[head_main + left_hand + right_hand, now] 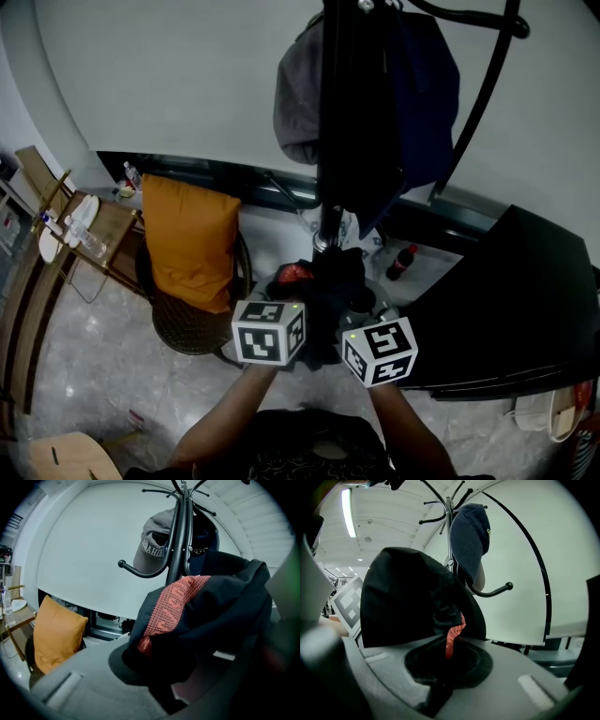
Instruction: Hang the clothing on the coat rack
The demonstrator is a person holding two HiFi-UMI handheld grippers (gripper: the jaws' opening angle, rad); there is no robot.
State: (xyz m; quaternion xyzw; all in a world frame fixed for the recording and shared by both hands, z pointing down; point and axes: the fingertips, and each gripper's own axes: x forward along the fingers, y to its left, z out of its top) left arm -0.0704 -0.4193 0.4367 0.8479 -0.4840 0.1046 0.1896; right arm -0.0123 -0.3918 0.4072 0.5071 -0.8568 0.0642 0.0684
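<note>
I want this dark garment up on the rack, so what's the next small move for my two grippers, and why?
Probably lift both grippers together toward the coat rack. The left gripper and right gripper are each shut on the black garment, bunched low before it. A grey cap and a navy cap hang on upper hooks; the lower curved hook looks free.

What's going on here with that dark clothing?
A person works two handheld tools. The left tool and right tool are both shut on a black garment with red trim, held in front of the coat rack. It is not yet on a hook; a grey cap and a navy cap hang there.
</note>
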